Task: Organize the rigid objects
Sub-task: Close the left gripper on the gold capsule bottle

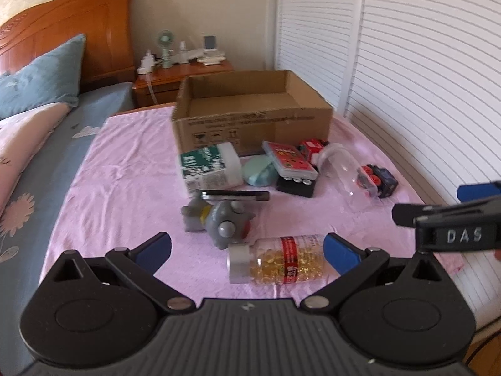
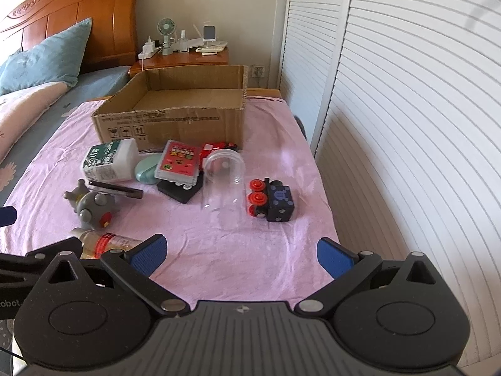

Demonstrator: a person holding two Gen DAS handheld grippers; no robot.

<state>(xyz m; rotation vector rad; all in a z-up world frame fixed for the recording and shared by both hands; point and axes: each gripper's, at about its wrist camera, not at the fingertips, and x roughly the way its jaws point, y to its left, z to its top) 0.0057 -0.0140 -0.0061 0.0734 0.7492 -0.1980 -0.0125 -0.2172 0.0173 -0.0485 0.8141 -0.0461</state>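
Note:
An open cardboard box (image 1: 250, 125) (image 2: 169, 125) stands at the back of a pink cloth. In front of it lie a green-white carton (image 1: 209, 169), a mint oval case (image 1: 258, 172), a red card case (image 1: 289, 159) on a black block, a clear jar (image 2: 224, 185), a black toy train (image 2: 272, 202), a grey toy figure (image 1: 219, 219) and a black bar (image 1: 235, 195). A capsule bottle (image 1: 275, 264) lies on its side between the spread fingers of my left gripper (image 1: 247, 250), which is open. My right gripper (image 2: 241, 255) is open over bare cloth, short of the jar and train.
The pink cloth (image 2: 275, 144) covers the foot of a bed beside white louvred doors (image 2: 407, 125) on the right. A wooden nightstand (image 2: 181, 61) with a small fan and gadgets stands behind the box. Pillows (image 1: 40, 72) and a wooden headboard are at far left.

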